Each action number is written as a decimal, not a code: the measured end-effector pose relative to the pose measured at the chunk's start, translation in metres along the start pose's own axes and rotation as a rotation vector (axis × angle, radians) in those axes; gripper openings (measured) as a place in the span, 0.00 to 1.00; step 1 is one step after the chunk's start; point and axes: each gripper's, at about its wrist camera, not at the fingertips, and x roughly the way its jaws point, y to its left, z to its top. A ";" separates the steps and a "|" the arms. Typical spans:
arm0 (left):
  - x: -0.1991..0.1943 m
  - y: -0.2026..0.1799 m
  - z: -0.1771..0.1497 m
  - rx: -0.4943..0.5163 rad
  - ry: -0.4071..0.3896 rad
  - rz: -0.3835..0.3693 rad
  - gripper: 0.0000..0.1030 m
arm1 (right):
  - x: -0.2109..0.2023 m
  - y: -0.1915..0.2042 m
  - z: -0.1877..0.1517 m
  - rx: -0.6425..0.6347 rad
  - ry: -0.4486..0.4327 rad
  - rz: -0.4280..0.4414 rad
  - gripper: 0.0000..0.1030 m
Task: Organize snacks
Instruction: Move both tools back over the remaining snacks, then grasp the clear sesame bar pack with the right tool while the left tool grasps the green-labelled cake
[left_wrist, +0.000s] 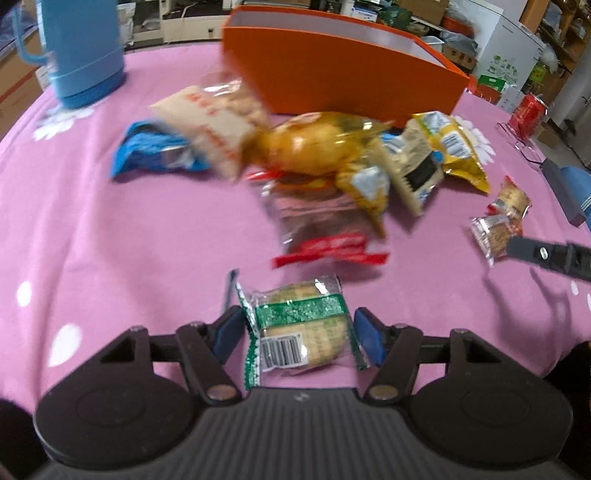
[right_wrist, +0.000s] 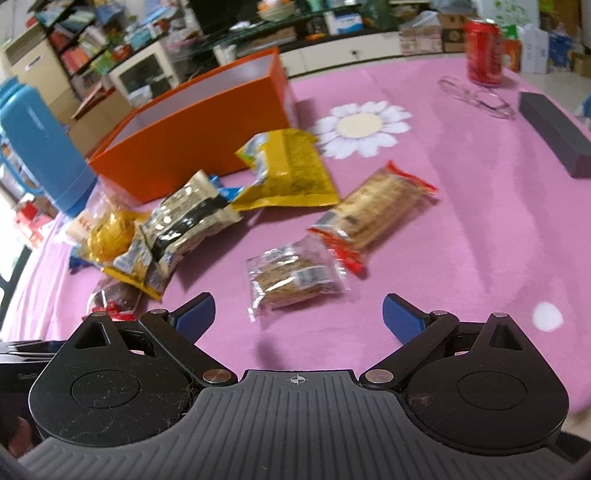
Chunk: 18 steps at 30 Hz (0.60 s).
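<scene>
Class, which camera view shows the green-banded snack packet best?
The left wrist view: the green-banded snack packet lies whole and near between the left claw's blue pads, barcode showing. The right wrist view does not show this packet at all.

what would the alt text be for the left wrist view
The left gripper straddles a green-banded snack packet on a pink tablecloth, its blue pads beside the wrapper's edges. Beyond lie a blurred pile of snacks, an orange box and a blue jug.
</scene>
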 end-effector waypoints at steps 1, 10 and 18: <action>-0.002 0.003 -0.002 0.000 0.000 0.002 0.64 | 0.004 0.004 0.001 -0.018 -0.008 -0.004 0.84; 0.001 -0.006 -0.006 0.066 -0.017 0.059 0.67 | 0.043 0.031 0.001 -0.192 -0.031 -0.113 0.55; 0.003 -0.011 -0.011 0.119 -0.040 0.086 0.68 | 0.024 0.047 -0.025 -0.289 -0.029 -0.110 0.42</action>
